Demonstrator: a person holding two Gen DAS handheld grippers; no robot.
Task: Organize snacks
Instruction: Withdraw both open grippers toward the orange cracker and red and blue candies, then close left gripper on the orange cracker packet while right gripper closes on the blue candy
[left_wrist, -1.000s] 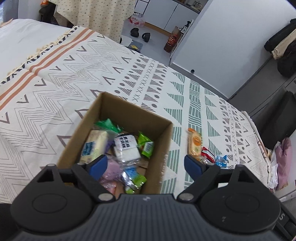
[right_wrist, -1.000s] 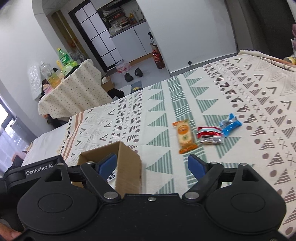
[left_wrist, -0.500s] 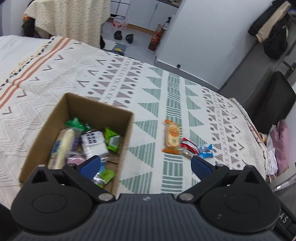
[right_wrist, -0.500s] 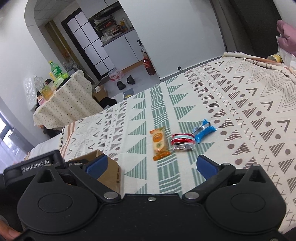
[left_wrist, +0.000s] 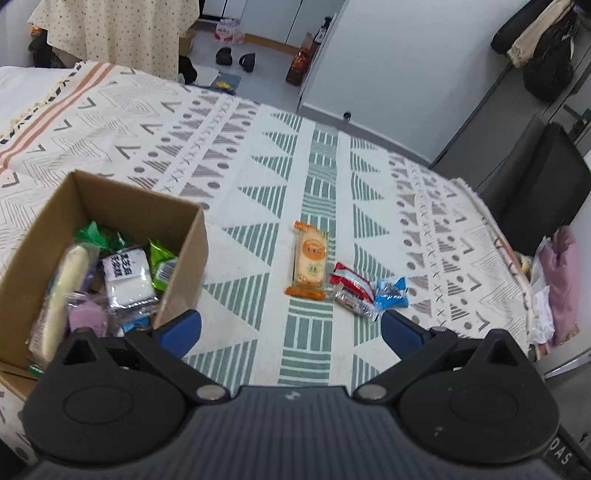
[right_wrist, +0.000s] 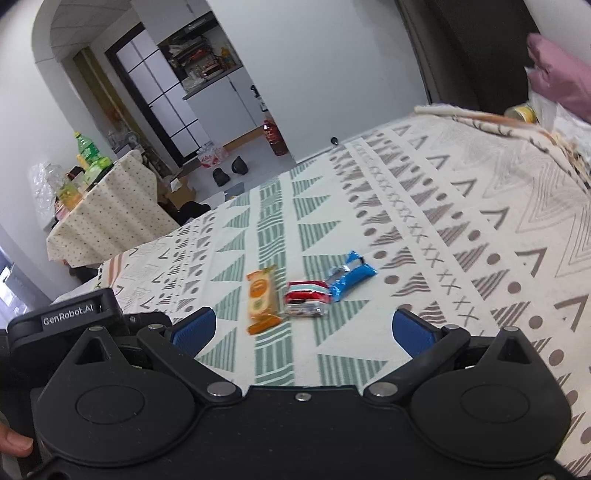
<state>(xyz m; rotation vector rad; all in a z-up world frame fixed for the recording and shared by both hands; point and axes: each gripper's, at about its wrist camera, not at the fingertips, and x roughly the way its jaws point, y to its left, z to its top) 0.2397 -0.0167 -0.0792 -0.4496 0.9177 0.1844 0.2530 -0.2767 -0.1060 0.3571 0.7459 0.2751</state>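
Ahead of right hand-held gripper (right_wrist: 301, 328), snacks (right_wrist: 306, 291).

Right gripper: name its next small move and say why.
Probably ease the right gripper forward and down over the orange cracker packet on the patterned bedspread. Its jaws have just opened wide with nothing between them, and that packet lies nearest, still outside the brown cardboard box.

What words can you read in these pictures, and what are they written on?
"GenRobot.AI": white letters on the black block at the left of the right wrist view.
"DAS": cut off, on the left claw's body.
White snack in the box: print too blurred.
Orange snack, red snack, blue snack: too small.
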